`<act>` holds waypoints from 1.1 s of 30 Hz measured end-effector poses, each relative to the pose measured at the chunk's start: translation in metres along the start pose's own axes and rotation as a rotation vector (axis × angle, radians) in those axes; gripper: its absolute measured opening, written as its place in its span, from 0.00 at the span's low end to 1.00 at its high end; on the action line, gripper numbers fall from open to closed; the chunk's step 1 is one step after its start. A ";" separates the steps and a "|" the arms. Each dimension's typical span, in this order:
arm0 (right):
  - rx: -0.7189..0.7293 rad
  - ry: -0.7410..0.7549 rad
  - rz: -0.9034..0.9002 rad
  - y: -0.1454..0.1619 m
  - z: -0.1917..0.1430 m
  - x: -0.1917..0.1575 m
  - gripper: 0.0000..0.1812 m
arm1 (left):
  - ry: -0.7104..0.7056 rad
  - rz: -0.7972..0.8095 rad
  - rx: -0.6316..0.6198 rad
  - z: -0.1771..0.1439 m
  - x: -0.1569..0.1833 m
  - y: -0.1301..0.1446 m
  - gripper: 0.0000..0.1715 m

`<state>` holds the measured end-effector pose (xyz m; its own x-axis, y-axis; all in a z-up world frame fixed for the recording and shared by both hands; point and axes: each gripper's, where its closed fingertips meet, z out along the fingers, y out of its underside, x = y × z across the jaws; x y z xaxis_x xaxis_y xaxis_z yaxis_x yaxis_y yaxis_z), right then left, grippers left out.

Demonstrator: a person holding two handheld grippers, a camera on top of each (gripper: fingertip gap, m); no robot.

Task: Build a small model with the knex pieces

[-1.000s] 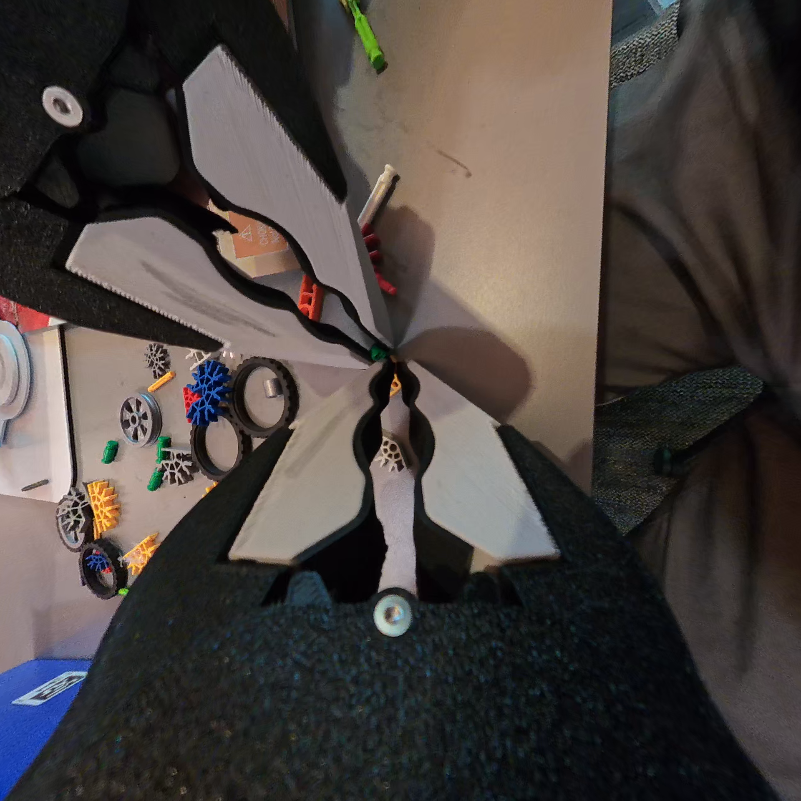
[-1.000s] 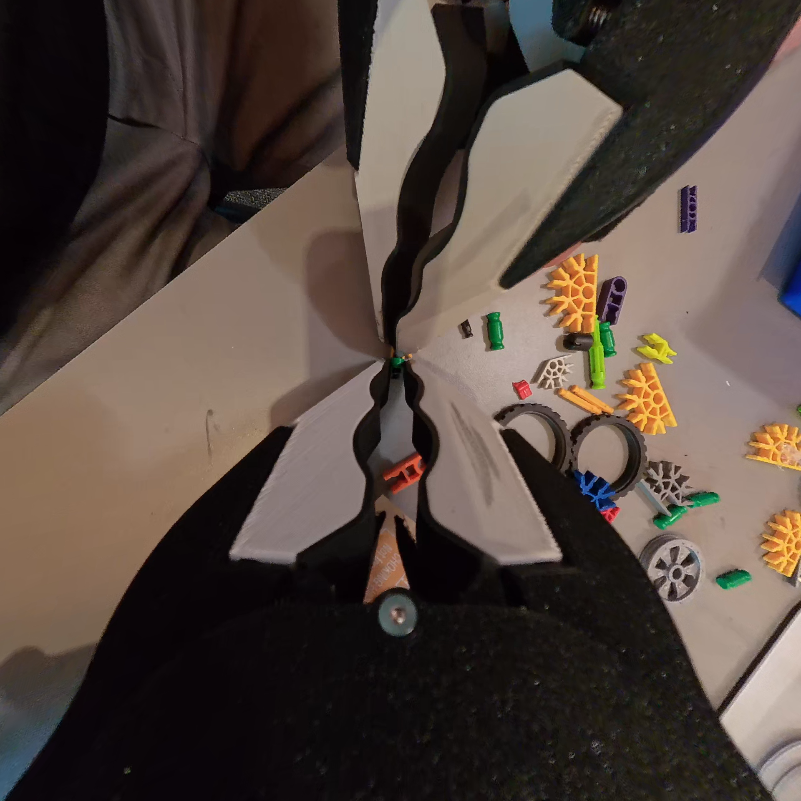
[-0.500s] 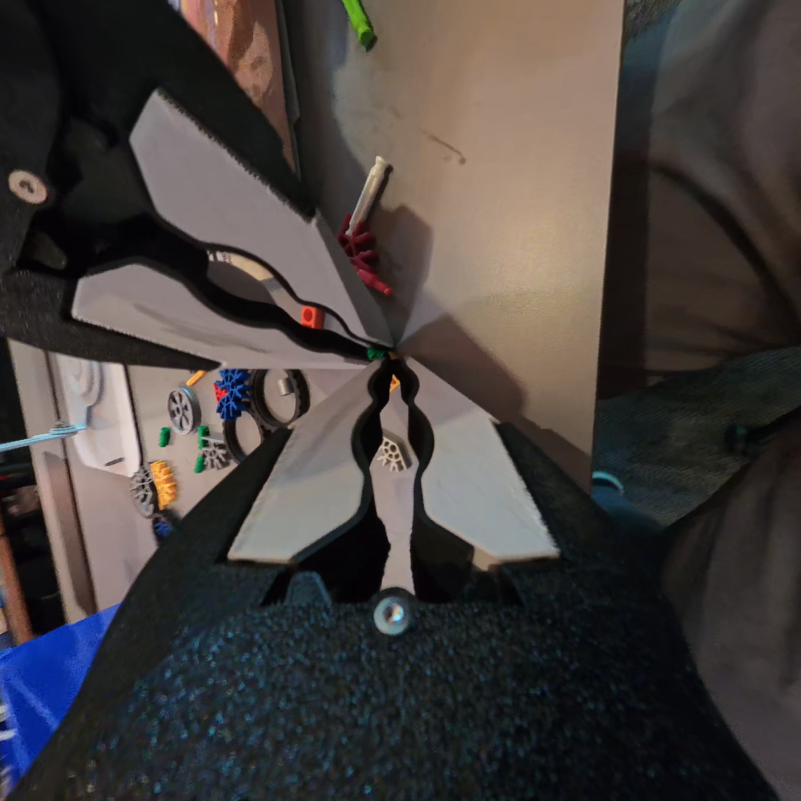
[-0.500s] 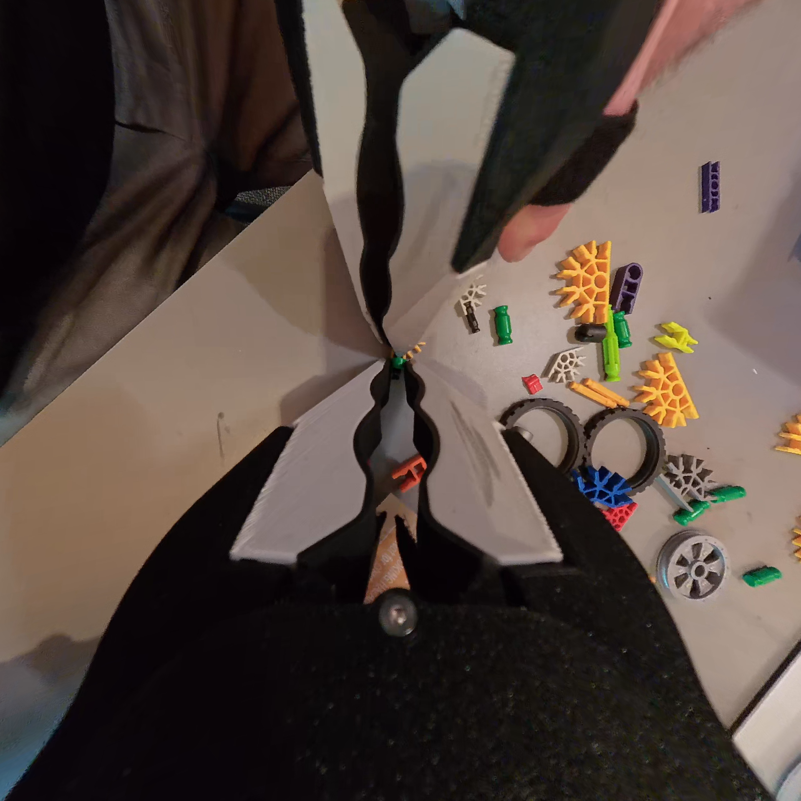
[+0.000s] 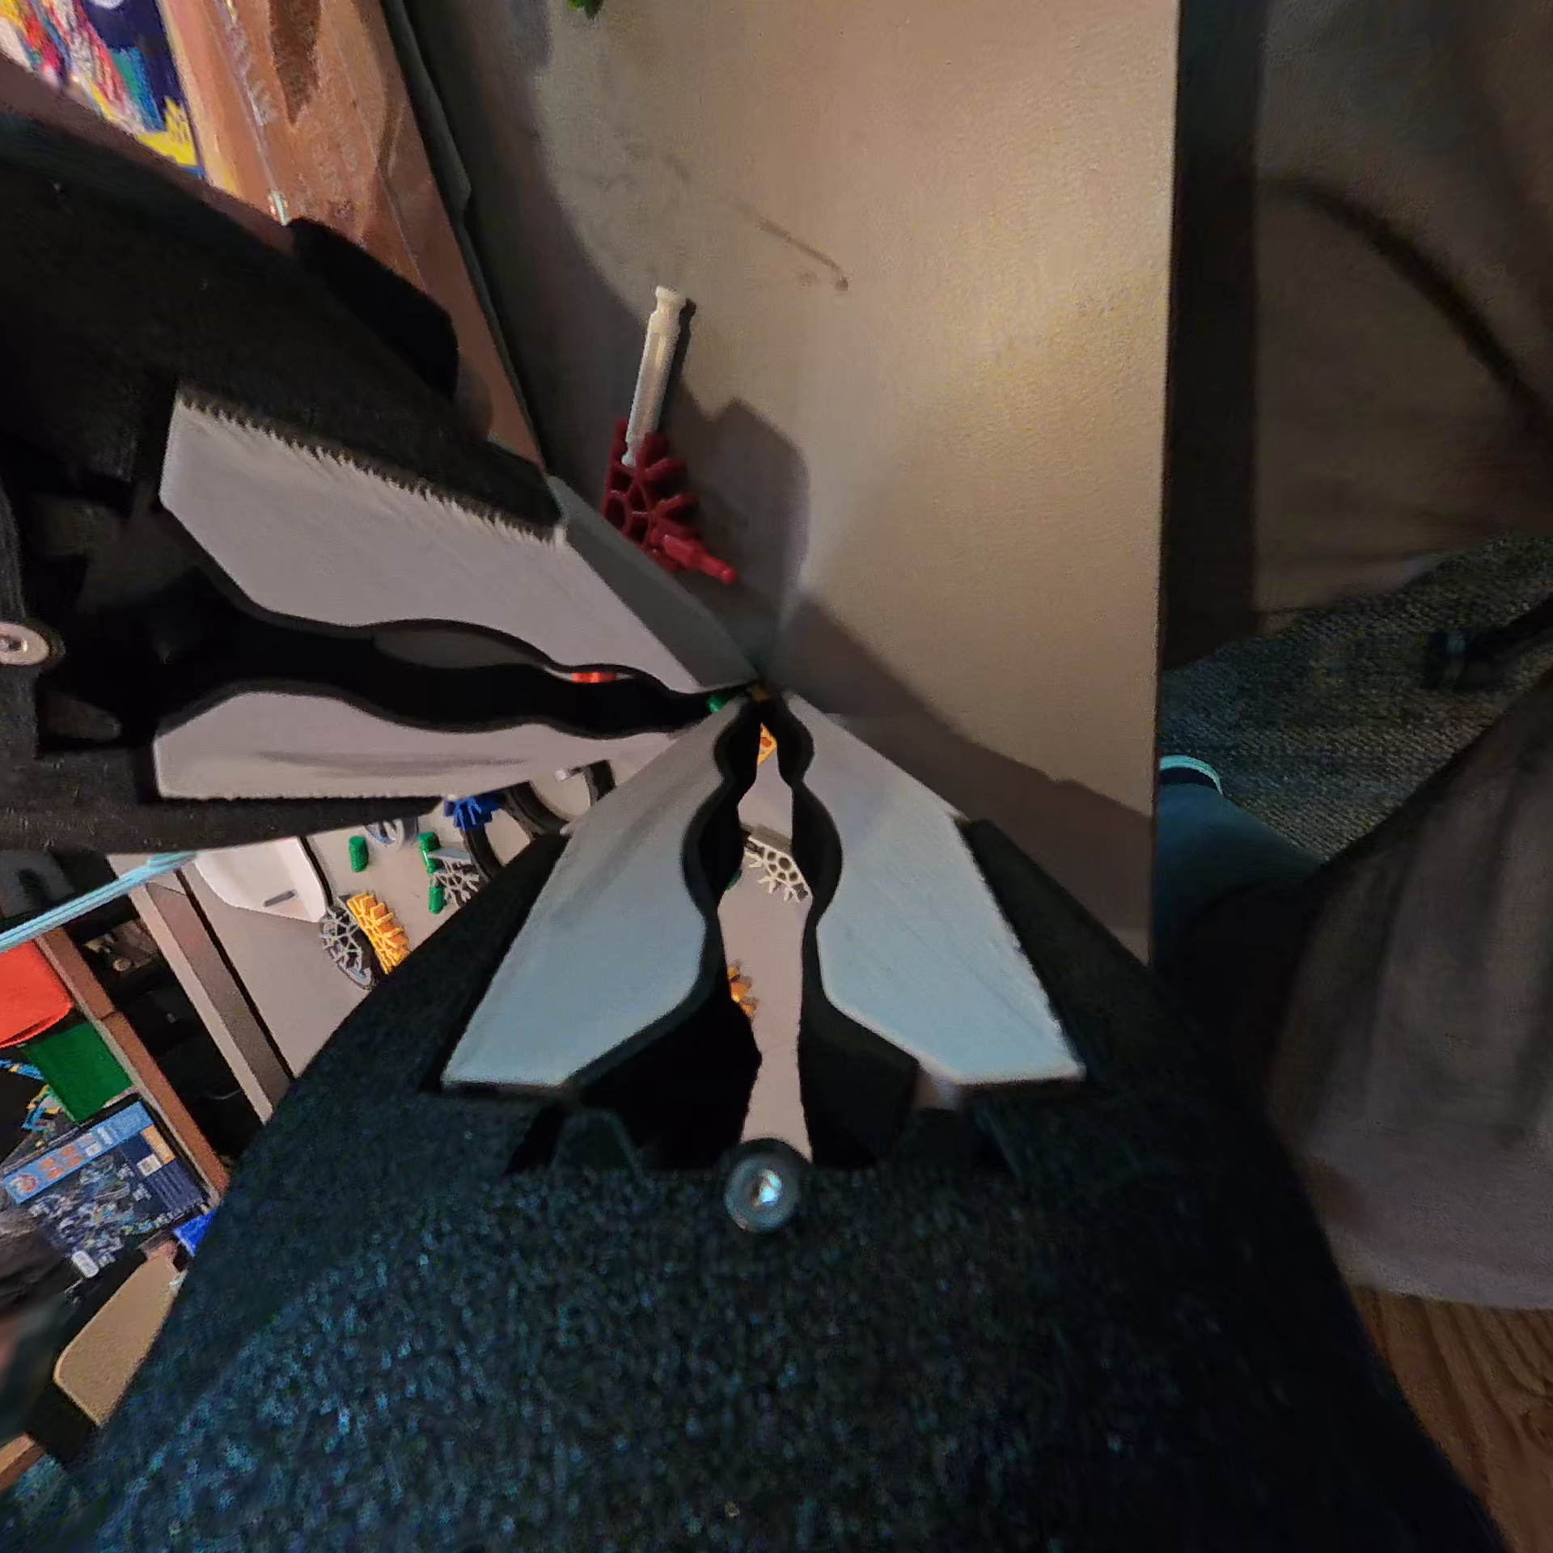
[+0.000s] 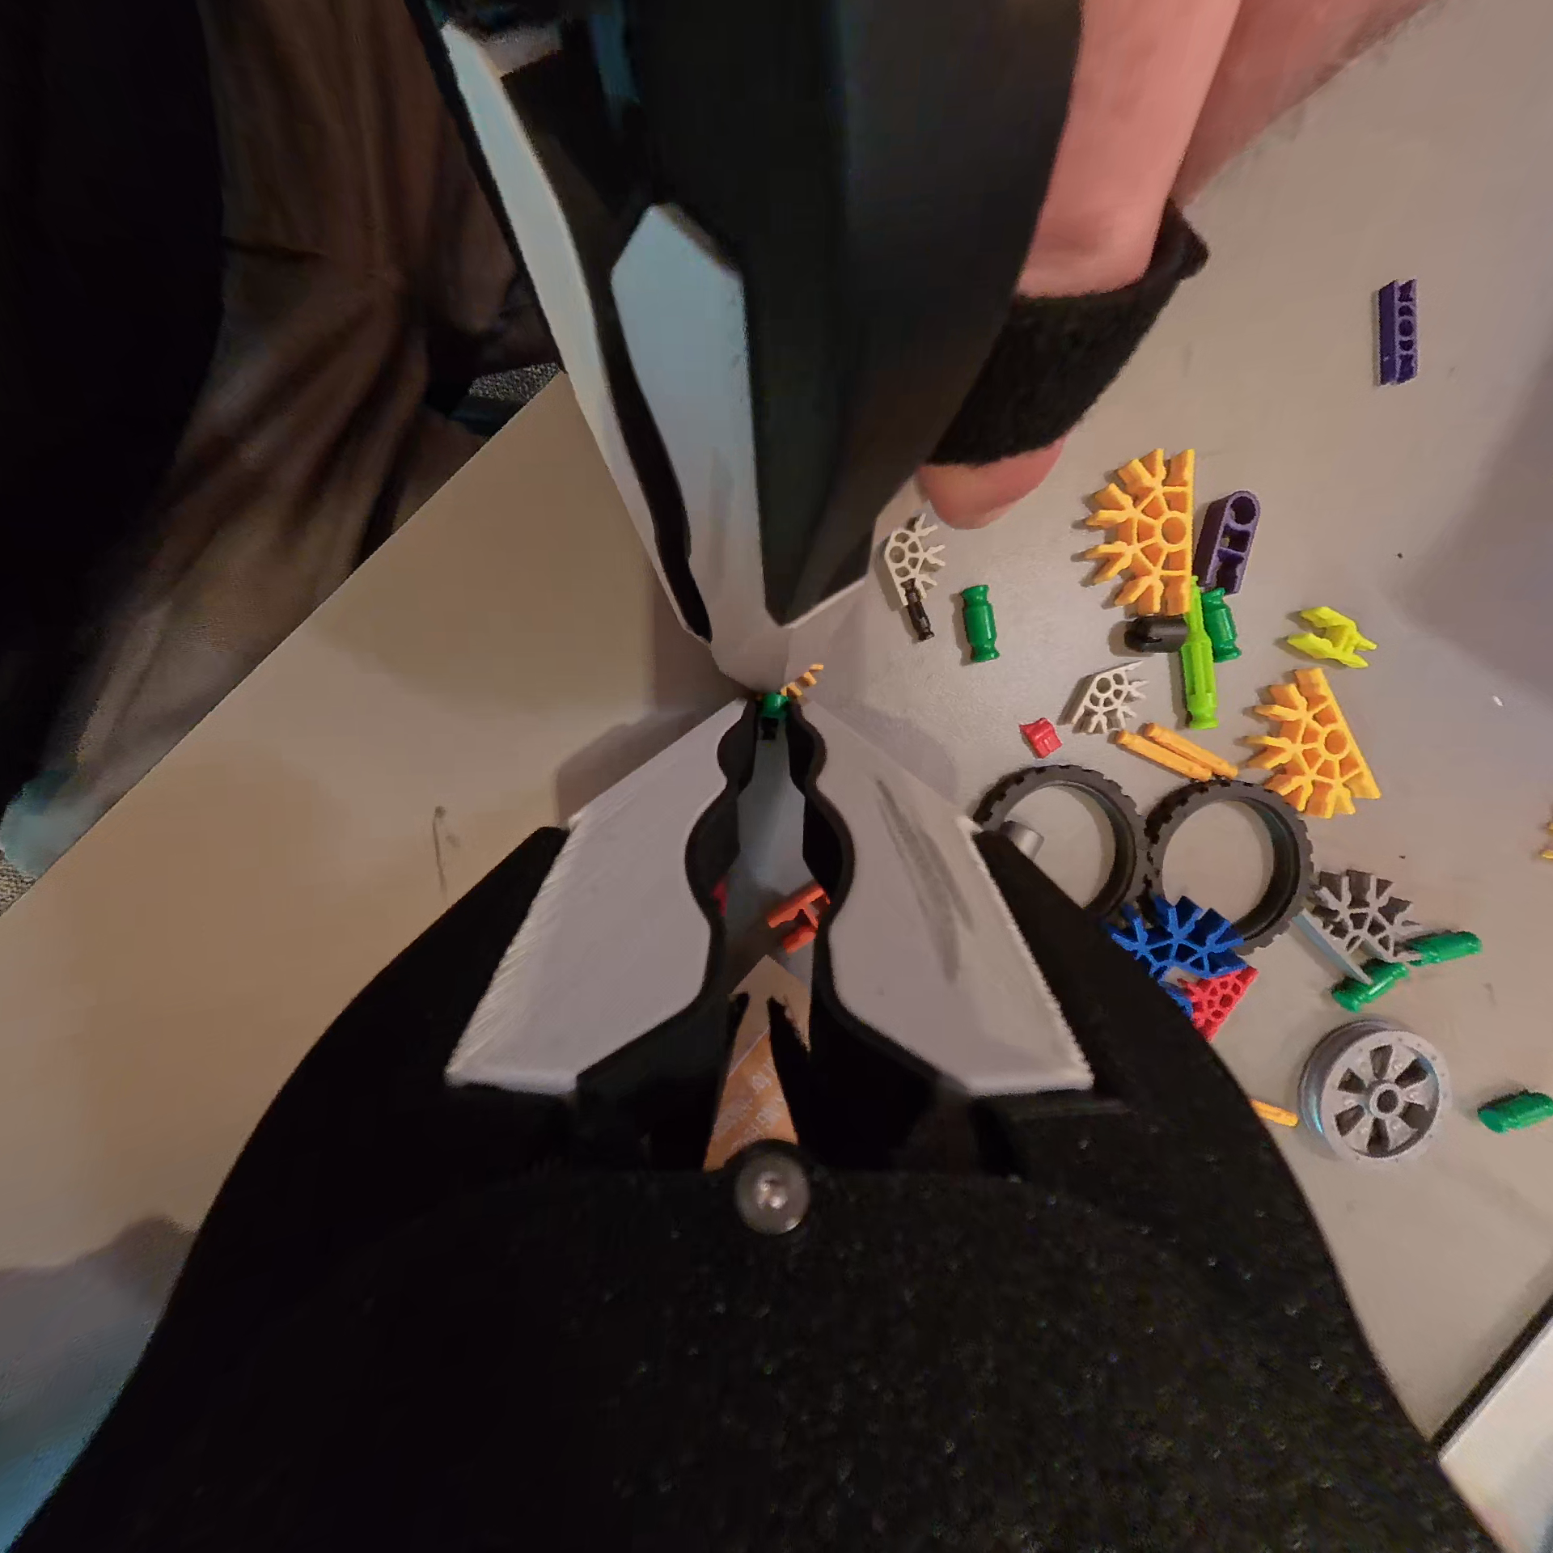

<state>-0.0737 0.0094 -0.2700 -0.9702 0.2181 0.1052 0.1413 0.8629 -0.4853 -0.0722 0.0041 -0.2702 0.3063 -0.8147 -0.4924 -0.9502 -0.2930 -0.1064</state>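
Two claws meet tip to tip above your grey table (image 6: pixel 336 756). Your left gripper (image 5: pixel 760 714) is pinched tight on a small yellow piece (image 5: pixel 763 739). Your right gripper (image 6: pixel 771 714) is pinched tight on a small green rod (image 6: pixel 770 704). The yellow piece and the green rod touch each other right where the tips meet. Your hand (image 6: pixel 1176 126) wraps around the left claw. Near your right claw lie two black tyres (image 6: pixel 1134 849), a blue star piece (image 6: pixel 1172 933), a grey wheel (image 6: pixel 1374 1101) and yellow fan pieces (image 6: pixel 1147 525). Beside your left claw rests a dark red piece (image 5: pixel 651 496) with a white rod (image 5: pixel 660 361).
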 end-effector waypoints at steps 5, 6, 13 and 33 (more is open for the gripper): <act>0.024 -0.028 0.056 0.001 0.000 -0.001 0.02 | 0.059 -0.018 -0.011 0.000 -0.001 -0.002 0.01; 0.035 -0.038 0.073 0.001 0.000 -0.001 0.02 | 0.073 -0.019 -0.014 0.000 -0.001 -0.002 0.02; 0.135 -0.095 0.153 0.001 0.000 -0.001 0.03 | 0.134 -0.046 -0.014 0.001 -0.001 -0.004 0.01; 0.208 -0.141 0.184 0.000 -0.001 0.000 0.03 | 0.142 -0.372 0.258 -0.002 -0.001 -0.003 0.04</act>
<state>-0.0732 0.0102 -0.2692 -0.9518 0.2843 -0.1151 0.2881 0.7000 -0.6534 -0.0694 0.0051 -0.2679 0.6166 -0.7434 -0.2591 -0.7520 -0.4587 -0.4734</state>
